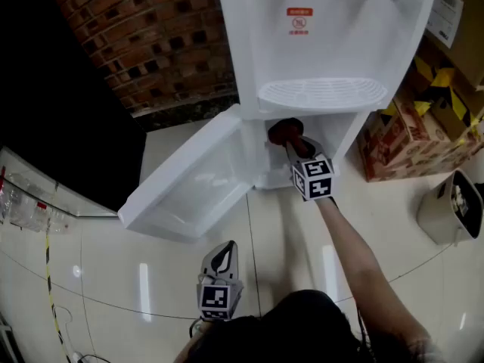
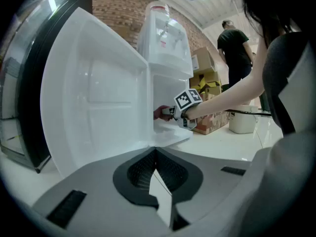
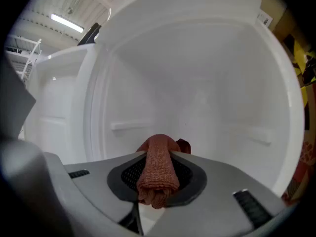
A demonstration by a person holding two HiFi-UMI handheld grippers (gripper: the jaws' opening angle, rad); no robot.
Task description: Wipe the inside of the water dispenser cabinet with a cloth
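The right gripper (image 3: 157,158) was clamped on a reddish cloth (image 3: 158,174), which sat bunched lengthwise between its jaws and stuck out a little past their tips. Straight ahead of that gripper was the white inside of the cabinet (image 3: 197,78) at the bottom of the water dispenser (image 1: 325,44), with a low ledge on the back wall just beyond the cloth. Whether the cloth touched a wall could not be told. In the head view the gripper's tips and the cloth were inside the cabinet opening, directly under the drip tray (image 1: 321,93), while its marker cube (image 1: 312,177) stayed outside. The cabinet door (image 1: 189,184) stood swung open to the left of this gripper.

The left gripper (image 2: 155,153) was held low and well back from the dispenser, over the pale tiled floor (image 1: 287,233), with its jaws together and nothing between them. Ahead of it rose the inner face of the open door, and beyond that, to its right, the other gripper and the forearm holding it.

To the right of the right gripper, beside the dispenser, stood cardboard boxes (image 1: 408,138) and a small white bin (image 1: 450,210). A brick wall (image 1: 144,36) ran behind the dispenser, to the left. A person (image 2: 234,46) stood farther off, past the boxes.
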